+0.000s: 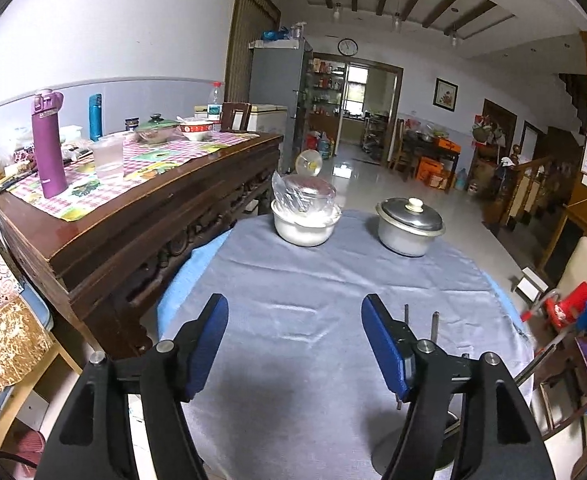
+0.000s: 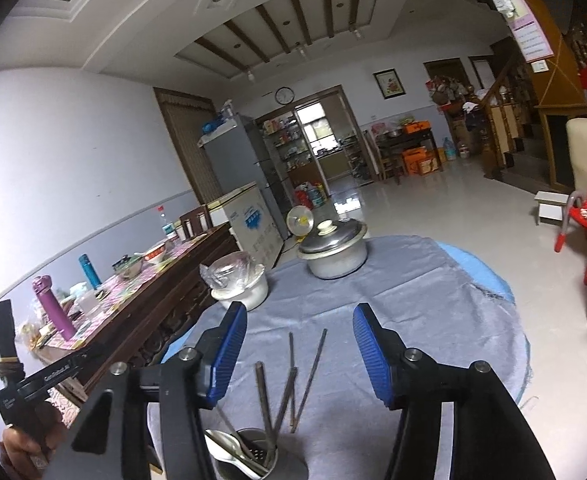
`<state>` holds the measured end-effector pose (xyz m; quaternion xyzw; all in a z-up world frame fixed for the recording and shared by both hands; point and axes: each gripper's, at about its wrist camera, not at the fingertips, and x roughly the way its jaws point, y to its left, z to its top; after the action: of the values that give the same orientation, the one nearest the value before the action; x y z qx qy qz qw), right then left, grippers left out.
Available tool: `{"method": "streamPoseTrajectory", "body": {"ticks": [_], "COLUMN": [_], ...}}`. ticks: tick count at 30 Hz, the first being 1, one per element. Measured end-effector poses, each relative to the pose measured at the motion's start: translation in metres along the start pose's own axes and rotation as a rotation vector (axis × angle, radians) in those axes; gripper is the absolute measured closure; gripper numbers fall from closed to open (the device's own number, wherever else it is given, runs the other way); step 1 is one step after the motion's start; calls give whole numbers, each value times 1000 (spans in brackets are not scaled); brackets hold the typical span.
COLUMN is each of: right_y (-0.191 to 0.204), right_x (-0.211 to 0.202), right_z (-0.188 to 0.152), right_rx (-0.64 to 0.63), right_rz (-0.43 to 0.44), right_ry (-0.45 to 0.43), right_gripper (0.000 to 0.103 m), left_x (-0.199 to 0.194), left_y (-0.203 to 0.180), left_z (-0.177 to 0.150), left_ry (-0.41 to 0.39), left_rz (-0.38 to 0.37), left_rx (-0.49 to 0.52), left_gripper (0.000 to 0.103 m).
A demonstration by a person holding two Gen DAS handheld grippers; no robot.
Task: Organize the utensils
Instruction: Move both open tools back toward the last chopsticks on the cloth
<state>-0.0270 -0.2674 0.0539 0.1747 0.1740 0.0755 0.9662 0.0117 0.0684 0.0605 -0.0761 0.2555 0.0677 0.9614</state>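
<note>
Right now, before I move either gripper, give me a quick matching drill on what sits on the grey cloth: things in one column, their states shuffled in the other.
Things:
1. metal pot
2. white bowl
3. utensil holder
4. right gripper

States:
A. holds chopsticks and a spoon
B. jaws open, gripping nothing
C. lid on, with a pale knob
D. topped with clear plastic wrap

Pairs: 1-C, 2-D, 3-A, 4-B
</note>
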Motion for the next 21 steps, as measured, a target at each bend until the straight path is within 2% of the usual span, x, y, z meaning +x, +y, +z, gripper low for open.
{"method": "streamPoseTrajectory", "body": {"ticks": [11, 21], "right_y": [-25, -30], "right_x": [7, 20], "right_z": [0, -4], "right_rx": [42, 56], "right_rz": [-109, -122], "right_ry": [45, 91], "right_gripper": [44, 44], "left_x": [5, 11], "left_y": [-1, -1], "left_z": [-3, -5], "left_ry": [16, 35], "left_rz": [30, 44], "left_rx": [20, 32], "left_gripper": [32, 32]}}
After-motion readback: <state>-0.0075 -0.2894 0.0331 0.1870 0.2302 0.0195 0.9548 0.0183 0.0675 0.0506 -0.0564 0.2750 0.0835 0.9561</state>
